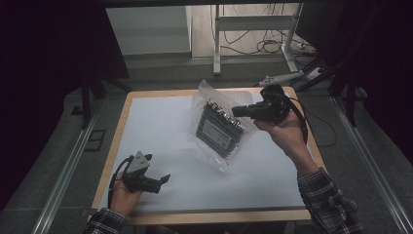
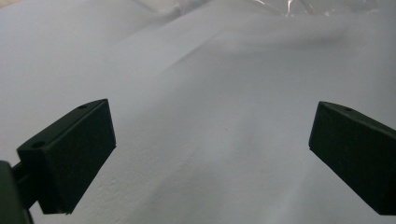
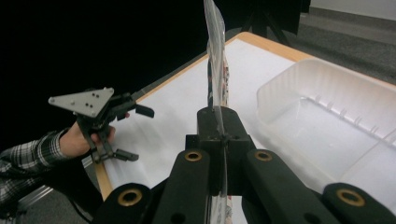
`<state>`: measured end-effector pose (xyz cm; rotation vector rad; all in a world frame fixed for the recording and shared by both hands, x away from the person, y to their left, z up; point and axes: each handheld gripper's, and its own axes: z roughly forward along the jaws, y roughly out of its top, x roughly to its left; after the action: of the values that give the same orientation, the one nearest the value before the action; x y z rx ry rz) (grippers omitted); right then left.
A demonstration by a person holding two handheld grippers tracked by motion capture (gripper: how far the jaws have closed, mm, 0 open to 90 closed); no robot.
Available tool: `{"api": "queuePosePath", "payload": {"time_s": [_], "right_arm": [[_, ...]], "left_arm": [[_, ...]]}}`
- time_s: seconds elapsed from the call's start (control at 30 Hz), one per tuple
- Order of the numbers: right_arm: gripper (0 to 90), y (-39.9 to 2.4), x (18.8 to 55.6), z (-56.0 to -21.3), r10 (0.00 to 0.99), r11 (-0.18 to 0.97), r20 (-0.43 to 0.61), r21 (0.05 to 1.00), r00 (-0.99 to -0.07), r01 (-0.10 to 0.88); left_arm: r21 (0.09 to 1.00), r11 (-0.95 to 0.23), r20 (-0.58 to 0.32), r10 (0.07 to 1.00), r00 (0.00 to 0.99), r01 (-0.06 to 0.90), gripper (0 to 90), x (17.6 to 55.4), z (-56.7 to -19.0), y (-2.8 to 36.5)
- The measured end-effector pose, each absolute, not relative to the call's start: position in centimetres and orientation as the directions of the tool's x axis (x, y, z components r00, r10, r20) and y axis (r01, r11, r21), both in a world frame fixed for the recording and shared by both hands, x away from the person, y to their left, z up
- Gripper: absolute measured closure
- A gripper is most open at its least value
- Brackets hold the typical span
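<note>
Two tongs: right tongs (image 1: 237,111) clenched on the clear bag's (image 1: 217,127) upper edge, bag with its dark ribbed module hanging above the white surface (image 1: 160,131); lift steadily, avoiding swing; left tongs (image 1: 157,170) released, resting near the surface's front edge.

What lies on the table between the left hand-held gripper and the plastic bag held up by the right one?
Nothing: in the high view, bare white table cover lies between the left hand-held gripper and the plastic bag.

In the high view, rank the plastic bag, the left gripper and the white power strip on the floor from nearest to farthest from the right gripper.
1. Plastic bag: clamped in the right gripper.
2. Left gripper: low on the table's left.
3. Power strip: on the floor beyond the table; close to call against the left gripper.
</note>
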<state>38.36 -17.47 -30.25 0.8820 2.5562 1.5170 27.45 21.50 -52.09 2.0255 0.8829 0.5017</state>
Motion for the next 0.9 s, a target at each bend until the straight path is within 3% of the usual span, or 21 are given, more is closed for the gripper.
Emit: {"api": "queuePosePath", "payload": {"time_s": [0.4, 0.9], "right_arm": [[89.0, -17.5, 41.3, -28.2, 0.512, 0.312, 0.276, 0.823, -0.814, 0.475], [89.1, -17.0, 45.3, -26.2, 0.580, 0.304, 0.230, 0.829, -0.781, 0.470]], "left_arm": [[0.828, -0.393, 0.026, 0.740, 0.672, 0.401, 0.3, 27.4, -52.1, 21.4], [0.825, -0.399, 0.031, 0.739, 0.673, 0.400, 0.3, 27.4, -52.1, 21.4]]}}
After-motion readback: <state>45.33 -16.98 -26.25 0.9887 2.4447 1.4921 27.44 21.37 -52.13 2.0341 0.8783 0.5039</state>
